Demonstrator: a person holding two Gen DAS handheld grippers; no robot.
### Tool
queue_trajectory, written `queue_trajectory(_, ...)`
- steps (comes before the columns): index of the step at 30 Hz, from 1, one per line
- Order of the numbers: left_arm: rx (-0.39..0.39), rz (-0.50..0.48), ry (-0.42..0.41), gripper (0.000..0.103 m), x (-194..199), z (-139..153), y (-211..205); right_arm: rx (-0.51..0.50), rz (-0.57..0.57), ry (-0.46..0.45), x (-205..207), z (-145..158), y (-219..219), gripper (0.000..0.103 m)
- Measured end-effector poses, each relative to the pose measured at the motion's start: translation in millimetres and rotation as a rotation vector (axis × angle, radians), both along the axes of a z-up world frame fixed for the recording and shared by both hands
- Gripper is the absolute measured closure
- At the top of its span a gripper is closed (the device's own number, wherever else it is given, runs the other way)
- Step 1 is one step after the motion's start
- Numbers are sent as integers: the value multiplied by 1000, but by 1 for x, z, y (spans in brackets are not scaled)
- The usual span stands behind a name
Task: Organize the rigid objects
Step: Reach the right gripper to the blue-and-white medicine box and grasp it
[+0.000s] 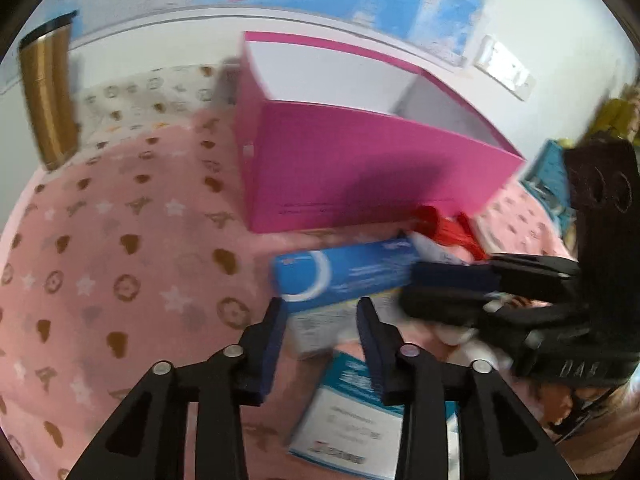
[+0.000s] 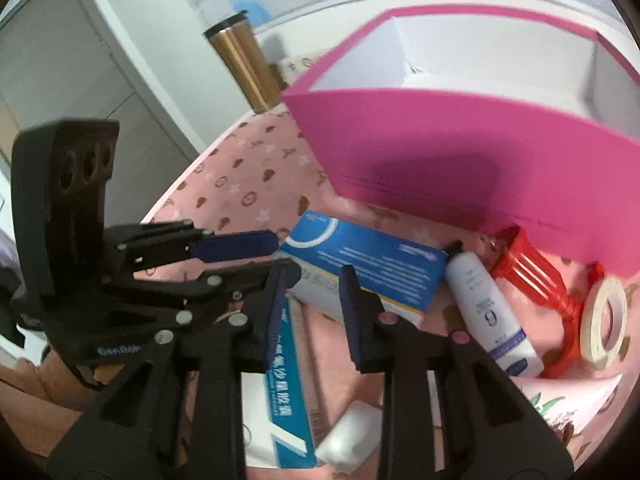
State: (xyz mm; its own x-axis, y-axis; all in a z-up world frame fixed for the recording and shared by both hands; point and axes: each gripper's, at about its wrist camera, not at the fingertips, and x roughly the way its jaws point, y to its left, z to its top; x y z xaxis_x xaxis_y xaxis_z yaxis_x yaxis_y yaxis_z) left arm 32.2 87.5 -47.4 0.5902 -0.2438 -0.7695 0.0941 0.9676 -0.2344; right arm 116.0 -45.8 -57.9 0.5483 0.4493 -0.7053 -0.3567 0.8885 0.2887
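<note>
An open pink box with a white inside stands on the pink patterned cloth; it also shows in the right wrist view. In front of it lie a blue and white carton, a white bottle, a red plastic piece, a tape roll and a flat blue and white box. My left gripper is open, just short of the carton. My right gripper is open beside it, also at the carton's near edge.
A gold tumbler stands at the back left by the wall. A white soft packet lies near the right gripper. A wall map hangs behind. A teal item sits right of the pink box.
</note>
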Motion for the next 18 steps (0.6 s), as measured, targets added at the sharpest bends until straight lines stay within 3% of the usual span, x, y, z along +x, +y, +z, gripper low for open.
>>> queue_trajectory(2, -13, 19, 2, 53, 2, -2, 9, -30, -46, 9, 1, -2, -11, 72)
queue_trajectory(16, -15, -38, 22, 53, 7, -9, 0, -156, -88, 53, 6, -10, -14, 71)
queue_trajectory(18, -21, -53, 27, 54, 8, -10, -2, -122, -81, 70, 10, -12, -15, 65)
